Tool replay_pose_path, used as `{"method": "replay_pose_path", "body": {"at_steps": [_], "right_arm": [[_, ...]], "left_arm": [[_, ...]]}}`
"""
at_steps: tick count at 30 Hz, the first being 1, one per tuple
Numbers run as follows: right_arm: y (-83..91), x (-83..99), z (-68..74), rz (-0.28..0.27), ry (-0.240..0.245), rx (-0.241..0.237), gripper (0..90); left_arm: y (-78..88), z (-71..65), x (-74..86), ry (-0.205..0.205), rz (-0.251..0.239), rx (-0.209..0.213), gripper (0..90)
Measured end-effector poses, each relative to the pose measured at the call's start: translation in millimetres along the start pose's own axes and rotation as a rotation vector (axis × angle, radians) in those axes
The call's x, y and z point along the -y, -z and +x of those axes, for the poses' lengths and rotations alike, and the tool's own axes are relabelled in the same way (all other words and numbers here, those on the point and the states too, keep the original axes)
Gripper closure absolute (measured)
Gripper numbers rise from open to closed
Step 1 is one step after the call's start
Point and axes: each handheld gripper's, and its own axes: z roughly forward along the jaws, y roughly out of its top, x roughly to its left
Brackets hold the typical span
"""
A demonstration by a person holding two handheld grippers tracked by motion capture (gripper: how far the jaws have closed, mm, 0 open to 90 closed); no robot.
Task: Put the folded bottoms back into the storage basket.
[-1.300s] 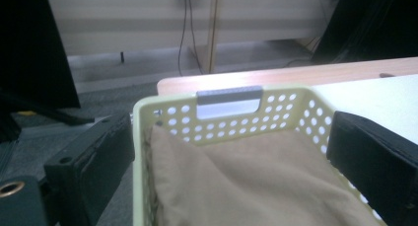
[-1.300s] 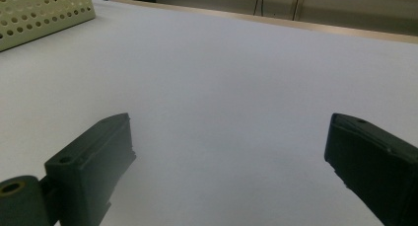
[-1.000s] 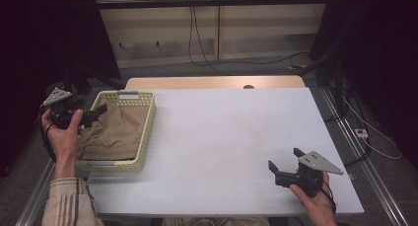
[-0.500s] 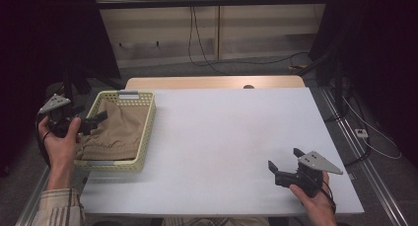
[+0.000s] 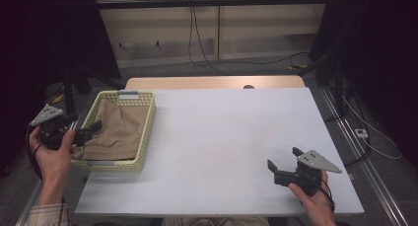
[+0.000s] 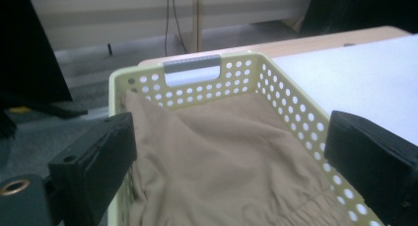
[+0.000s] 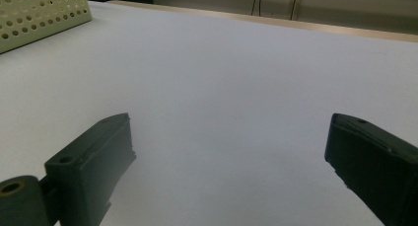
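The left gripper (image 5: 87, 131) is held in the person's left hand (image 5: 52, 149) at the near left corner of the pale yellow perforated basket (image 5: 146, 133), its jaws spread wide with nothing between them. In the left gripper view those jaws frame the basket's near end: one sits outside the basket's wall, the other toward the side facing the white surface (image 5: 222, 147). A tan cloth (image 5: 118, 132) with a gathered elastic edge lies crumpled inside the basket and covers most of its floor. A grey handle strip (image 6: 192, 64) is set into the basket's far wall. The basket stands at the left edge of the surface.

The right gripper (image 5: 285, 164) rests in the person's right hand (image 5: 313, 196) near the surface's near right corner, well apart from the basket. Its jaws are likewise spread, empty, pointing across the bare white top toward the basket's corner, seen far off in the right gripper view.
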Motion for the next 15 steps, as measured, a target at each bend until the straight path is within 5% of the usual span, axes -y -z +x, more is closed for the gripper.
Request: {"method": "replay_pose_path", "body": {"at_steps": [11,15], "right_arm": [[0.4,-0.2,0.6,-0.002,0.004,-0.001,4.5],[-0.1,-0.3,0.6,-0.001,0.006,-0.001,4.5]], "left_arm": [[22.1,-16.0,7.4,-0.032,-0.055,0.015,6.0],[27.4,-24.2,11.2,-0.047,-0.022,0.003,6.1]]}}
